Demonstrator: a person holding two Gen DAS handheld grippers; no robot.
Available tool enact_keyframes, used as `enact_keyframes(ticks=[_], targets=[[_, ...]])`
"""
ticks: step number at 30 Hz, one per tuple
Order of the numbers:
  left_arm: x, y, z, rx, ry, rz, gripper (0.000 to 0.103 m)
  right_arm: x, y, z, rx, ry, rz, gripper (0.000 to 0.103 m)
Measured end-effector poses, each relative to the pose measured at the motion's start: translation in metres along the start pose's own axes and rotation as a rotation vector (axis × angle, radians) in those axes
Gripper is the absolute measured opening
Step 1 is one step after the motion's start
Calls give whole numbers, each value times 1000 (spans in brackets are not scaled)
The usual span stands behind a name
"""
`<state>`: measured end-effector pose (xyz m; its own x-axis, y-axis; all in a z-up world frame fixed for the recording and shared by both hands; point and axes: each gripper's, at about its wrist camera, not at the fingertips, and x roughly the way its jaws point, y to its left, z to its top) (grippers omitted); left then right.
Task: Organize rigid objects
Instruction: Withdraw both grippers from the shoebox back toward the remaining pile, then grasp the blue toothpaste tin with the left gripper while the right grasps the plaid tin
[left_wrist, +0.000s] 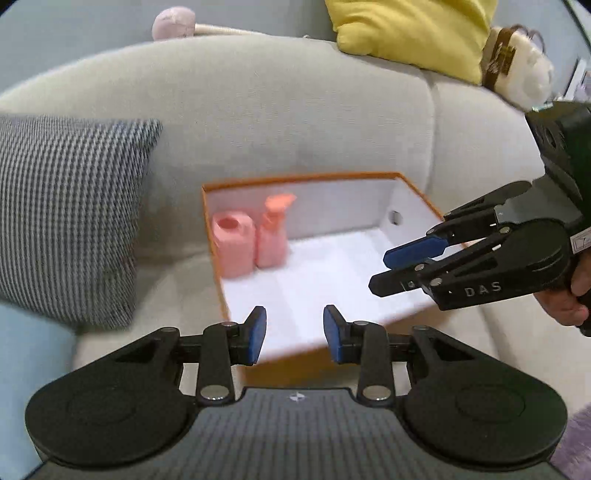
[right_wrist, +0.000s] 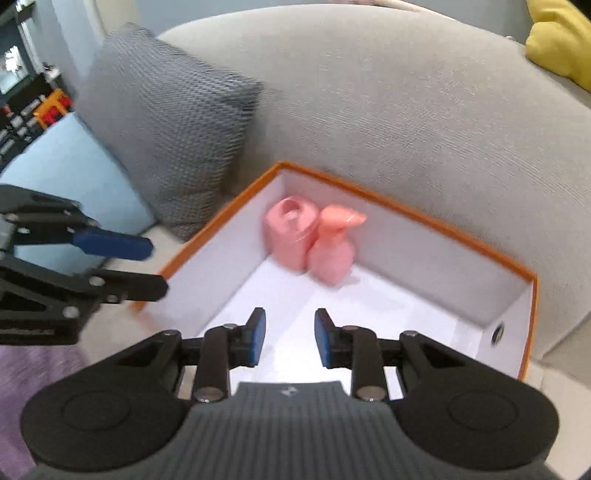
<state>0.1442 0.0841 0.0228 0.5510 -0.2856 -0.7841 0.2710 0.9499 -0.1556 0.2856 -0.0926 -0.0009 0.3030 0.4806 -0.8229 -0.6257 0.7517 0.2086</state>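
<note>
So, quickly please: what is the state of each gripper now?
Left gripper: open, holding nothing.
Right gripper: open, holding nothing.

Soft, even indoor light fills both views, bright with no hard glare. The white floor of the box (left_wrist: 317, 280) is nearly washed out, its detail lost. Shadows are faint: a dim one lies beside the pink bottles (right_wrist: 314, 240) in the corner. Motion blur smears the bottles, the box rim and the checked cushion (left_wrist: 70, 214), while each camera's own hand-held gripper stays sharp. The fisheye lens bends the sofa back (right_wrist: 406, 92) into a curve, and dark corners frame the edges of the left view.
</note>
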Motion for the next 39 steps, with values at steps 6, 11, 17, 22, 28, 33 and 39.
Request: enact_keyframes(ticks=[6,11,17,22,28,33,39], targets=[[-21,-10,-43,-99,36,-41,40,-24,20,-44,-56,78,27,35],[-15,-3,-80,-217,111,-64,40,-24,40,-70,-85,143,56,35],[0,-6,-115,-268,199,-57,40,-6,55,-101,-101,226,81,40],[2,-6,-129,-266,207,12,40,13,69,-130,-137,299,120,39],[-3,12,-128,-217,188,84,61,29,86,-123,-148,323,185,40],[14,37,-126,-270,251,55,61,61,103,-125,-165,412,202,40],[34,47,-130,-286,293,41,61,88,88,-122,-20,455,170,52]])
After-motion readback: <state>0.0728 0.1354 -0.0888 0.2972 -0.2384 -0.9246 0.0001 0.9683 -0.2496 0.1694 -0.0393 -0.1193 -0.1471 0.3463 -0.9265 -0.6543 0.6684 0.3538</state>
